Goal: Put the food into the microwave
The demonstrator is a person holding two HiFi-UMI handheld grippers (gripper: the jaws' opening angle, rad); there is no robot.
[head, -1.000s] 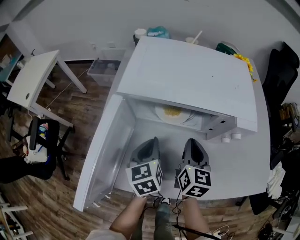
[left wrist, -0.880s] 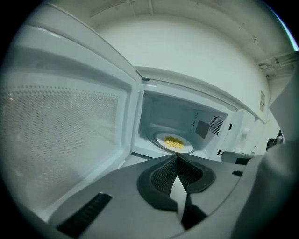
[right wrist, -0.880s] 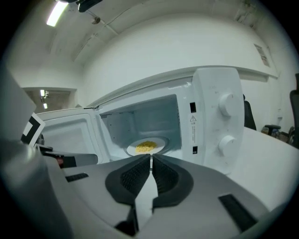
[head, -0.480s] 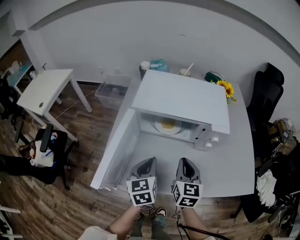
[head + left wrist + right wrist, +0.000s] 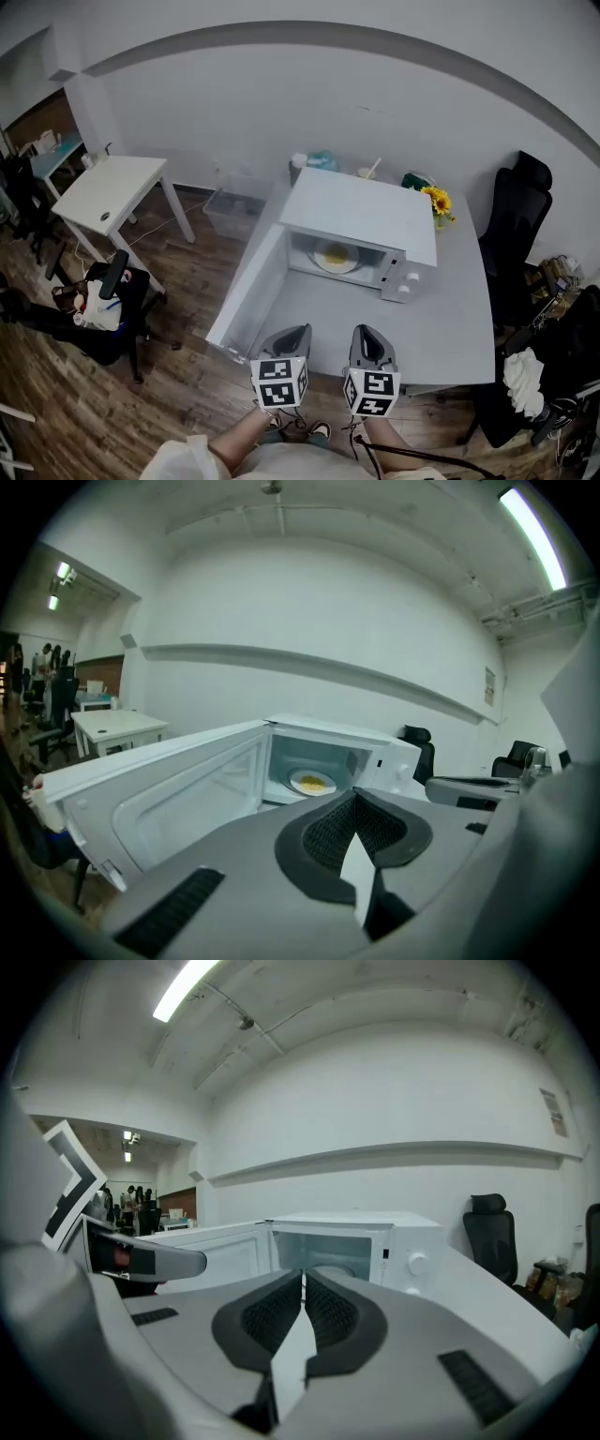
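the food (image 5: 335,253) lies inside the open microwave (image 5: 361,211), well ahead of the left hand-held gripper (image 5: 292,330) and right hand-held gripper (image 5: 367,331) — both pressed together, empty — its swung-out door (image 5: 246,295) nearer the left one.

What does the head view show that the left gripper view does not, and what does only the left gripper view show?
Only the head view: the sunflowers near the microwave's back corner, and the marker cube on the left gripper. Only the left gripper view: the ceiling light strip and that gripper's jaws, closed together with nothing between them. Both: the microwave's open door and the plate of yellow food inside.
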